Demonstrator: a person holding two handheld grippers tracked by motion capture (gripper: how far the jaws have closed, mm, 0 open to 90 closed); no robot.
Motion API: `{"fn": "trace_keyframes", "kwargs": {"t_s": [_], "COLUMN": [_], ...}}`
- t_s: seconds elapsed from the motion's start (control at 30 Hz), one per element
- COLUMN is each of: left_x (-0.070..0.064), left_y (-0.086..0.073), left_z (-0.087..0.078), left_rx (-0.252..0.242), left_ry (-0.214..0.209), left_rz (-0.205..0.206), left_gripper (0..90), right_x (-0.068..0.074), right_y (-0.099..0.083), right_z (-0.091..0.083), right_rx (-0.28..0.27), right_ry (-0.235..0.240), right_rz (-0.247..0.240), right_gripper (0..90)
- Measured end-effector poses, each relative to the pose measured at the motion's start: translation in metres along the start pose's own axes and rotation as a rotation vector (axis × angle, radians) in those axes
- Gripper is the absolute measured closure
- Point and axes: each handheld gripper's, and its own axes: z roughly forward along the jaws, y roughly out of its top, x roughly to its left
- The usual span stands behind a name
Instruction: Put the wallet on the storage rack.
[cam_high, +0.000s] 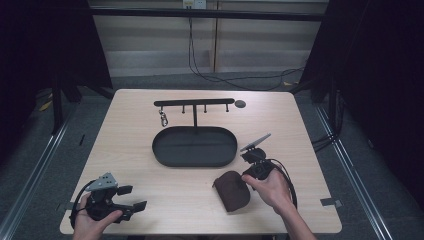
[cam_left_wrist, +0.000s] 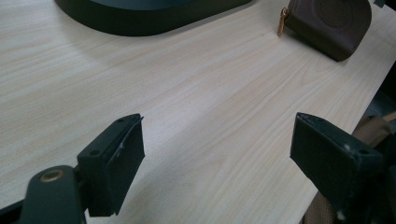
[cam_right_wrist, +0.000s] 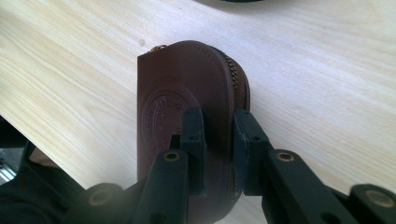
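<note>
A brown leather zip pouch (cam_high: 232, 190) lies near the table's front edge, right of centre. My right gripper (cam_high: 248, 174) is shut on the pouch (cam_right_wrist: 187, 93), its jaws pinching the zipped edge. The same pouch (cam_left_wrist: 329, 21) shows far off in the left gripper view, with a copper zip pull at its left end. My left gripper (cam_high: 132, 198) rests at the front left corner, open, with bare wood between its fingers (cam_left_wrist: 116, 163). A black oval tray (cam_high: 162, 150) with a hook rack (cam_high: 194, 102) stands mid-table; a metal clip (cam_high: 163, 119) hangs from the rack's left hook.
A small dark round disc (cam_high: 240, 104) lies beside the rack's right end. Bare wood stretches between the tray (cam_left_wrist: 140, 21) and the front edge. Cables run over the floor behind the table.
</note>
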Motion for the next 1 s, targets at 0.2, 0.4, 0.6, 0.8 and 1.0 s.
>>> {"fn": "trace_keyframes", "kwargs": {"t_s": [0.2,0.4,0.6,0.8,1.0], "left_x": [0.0,-0.001,-0.002,-0.002,-0.002], "left_y": [0.0,0.0,0.0,0.001,0.001], "left_z": [0.0,0.0,0.001,0.002,0.002], "left_rx": [0.0,0.006,0.015,0.012,0.013], "left_ry": [0.003,0.0,0.001,0.001,0.003], "left_rz": [0.002,0.002,0.016,0.008,0.008], "left_gripper": [17.2,17.3,18.1,18.1,18.1], "right_x": [0.005,0.008,0.007,0.007,0.006], "right_y": [0.005,0.012,0.018,0.023,0.028], "right_z": [-0.011,-0.024,-0.033,-0.043,-0.049], "right_rx": [0.006,0.014,0.029,0.036,0.04], "right_ry": [-0.014,-0.058,-0.071,-0.112,-0.165], "right_rz": [-0.016,-0.035,-0.032,-0.038,-0.028], "right_gripper": [81.4,83.7,83.5,83.5,83.2]}}
